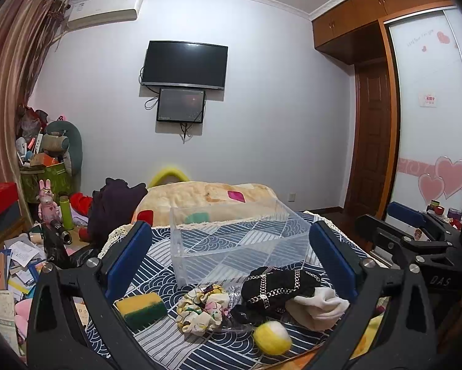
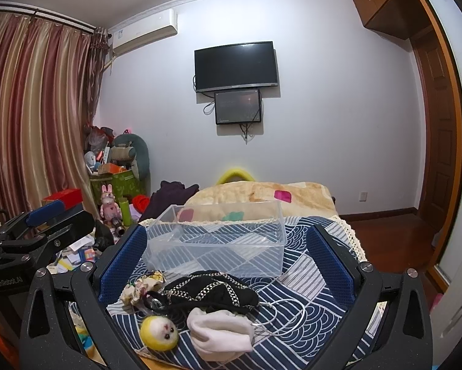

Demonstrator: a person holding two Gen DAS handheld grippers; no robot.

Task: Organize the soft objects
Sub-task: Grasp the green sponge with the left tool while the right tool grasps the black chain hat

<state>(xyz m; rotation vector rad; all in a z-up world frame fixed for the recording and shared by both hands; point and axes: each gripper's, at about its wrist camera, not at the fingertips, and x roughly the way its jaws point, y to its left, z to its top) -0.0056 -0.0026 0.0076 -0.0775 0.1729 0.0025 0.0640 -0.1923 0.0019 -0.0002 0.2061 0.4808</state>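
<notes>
A clear plastic bin (image 1: 231, 240) (image 2: 218, 240) stands empty on the blue patterned cloth (image 1: 157, 265). In front of it lie a yellow-green sponge (image 1: 141, 310), a floral scrunchie (image 1: 203, 308) (image 2: 141, 286), a black chain-trimmed pouch (image 1: 277, 286) (image 2: 209, 291), a white sock (image 1: 317, 308) (image 2: 220, 333) and a yellow-white felt ball (image 1: 272, 337) (image 2: 159, 333). My left gripper (image 1: 231, 256) is open and empty, hovering above the items. My right gripper (image 2: 224, 259) is open and empty, above the pouch and sock.
A beige folded blanket (image 1: 206, 197) lies behind the bin. A dark garment (image 1: 113, 206) sits at the left. Cluttered boxes, papers and toys (image 1: 21, 246) fill the floor on the left. A wardrobe (image 1: 431, 108) stands at the right. A white cord (image 2: 286, 317) lies beside the sock.
</notes>
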